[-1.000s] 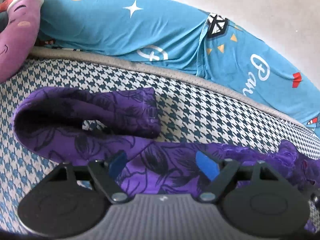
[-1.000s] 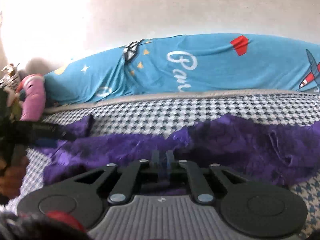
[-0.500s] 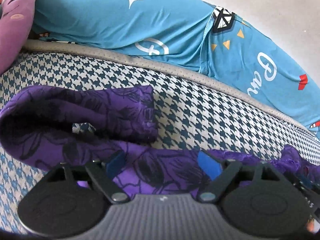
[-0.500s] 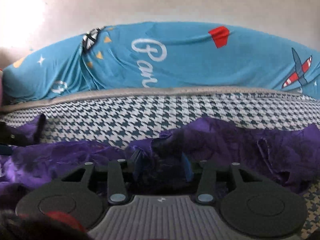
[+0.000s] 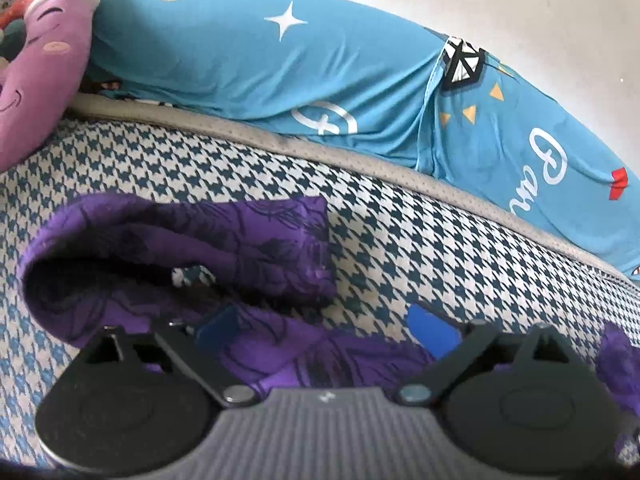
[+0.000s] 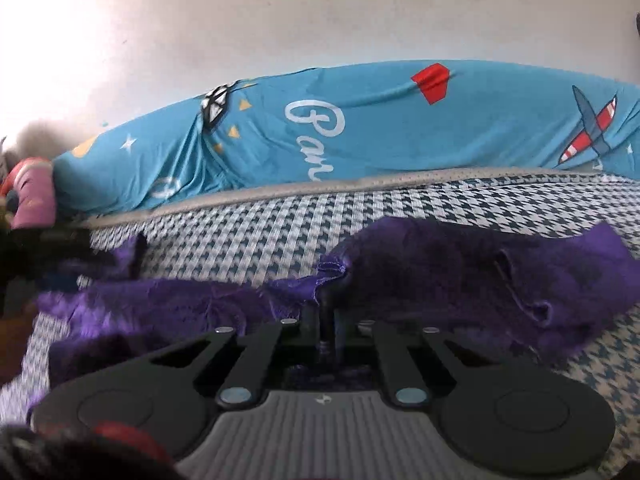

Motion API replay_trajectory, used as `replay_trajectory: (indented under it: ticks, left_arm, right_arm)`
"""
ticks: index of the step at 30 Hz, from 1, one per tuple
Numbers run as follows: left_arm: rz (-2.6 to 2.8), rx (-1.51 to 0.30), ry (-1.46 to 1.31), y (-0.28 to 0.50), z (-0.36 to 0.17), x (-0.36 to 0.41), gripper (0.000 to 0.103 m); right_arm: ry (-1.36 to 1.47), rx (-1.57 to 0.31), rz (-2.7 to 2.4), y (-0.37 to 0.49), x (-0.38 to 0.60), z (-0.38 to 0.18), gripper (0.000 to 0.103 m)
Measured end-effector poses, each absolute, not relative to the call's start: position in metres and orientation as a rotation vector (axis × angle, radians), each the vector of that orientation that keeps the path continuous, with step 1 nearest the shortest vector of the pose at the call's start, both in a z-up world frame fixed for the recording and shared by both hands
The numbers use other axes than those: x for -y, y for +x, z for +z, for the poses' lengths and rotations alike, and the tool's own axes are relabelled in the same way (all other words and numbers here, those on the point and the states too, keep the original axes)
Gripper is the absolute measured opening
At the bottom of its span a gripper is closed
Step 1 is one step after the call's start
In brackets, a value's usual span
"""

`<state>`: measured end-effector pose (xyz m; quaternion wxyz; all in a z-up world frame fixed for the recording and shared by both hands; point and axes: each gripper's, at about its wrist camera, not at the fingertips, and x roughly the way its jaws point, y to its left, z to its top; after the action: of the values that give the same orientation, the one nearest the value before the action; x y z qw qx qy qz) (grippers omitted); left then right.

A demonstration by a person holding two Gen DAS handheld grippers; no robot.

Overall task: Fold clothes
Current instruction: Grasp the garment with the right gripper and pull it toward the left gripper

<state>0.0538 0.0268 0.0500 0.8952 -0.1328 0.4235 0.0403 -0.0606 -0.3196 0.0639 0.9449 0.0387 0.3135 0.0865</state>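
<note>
Covering the whole near and middle ground, a houndstooth-patterned bed surface (image 5: 420,248) is seen in both wrist views, edged at its far side by a grey border strip. Beyond that strip a long blue printed bedsheet (image 5: 280,72) is draped over a bulky shape against a pale wall (image 6: 280,20), and white script, a star and a red paper plane are printed on it. A purple garment (image 6: 460,276) with a dark floral print is spread across the bed from left to right, rumpled at its right end and folded back on itself into a sleeve-like roll at its left end (image 5: 180,248). A pink plush cushion (image 5: 36,80) with a drawn smiling face is propped at the far left, touching the sheet. The left gripper (image 5: 324,328) is held low over the garment's near edge with its blue-padded fingers (image 5: 432,330) spread wide apart and nothing clamped between them. The right gripper (image 6: 322,316) is pressed closed, and a raised fold of the purple cloth is pinched between its fingers.
</note>
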Motion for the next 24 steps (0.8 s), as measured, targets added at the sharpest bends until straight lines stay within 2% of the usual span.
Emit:
replay_trajectory:
  ticks: [13, 20, 24]
  left_arm:
    - [0.047, -1.014, -0.001, 0.017, 0.016, -0.010, 0.101]
    - [0.018, -1.007, 0.043, -0.002, 0.013, -0.013, 0.101]
    - [0.015, -1.001, 0.060, -0.007, 0.012, -0.012, 0.102]
  right_arm:
    - [0.033, -0.817, 0.146, -0.114, 0.299, 0.042, 0.007]
    - [0.034, -0.623, 0.286, -0.130, 0.296, 0.077, 0.007]
    - [0.064, -0.540, 0.321, -0.112, 0.290, 0.088, 0.007]
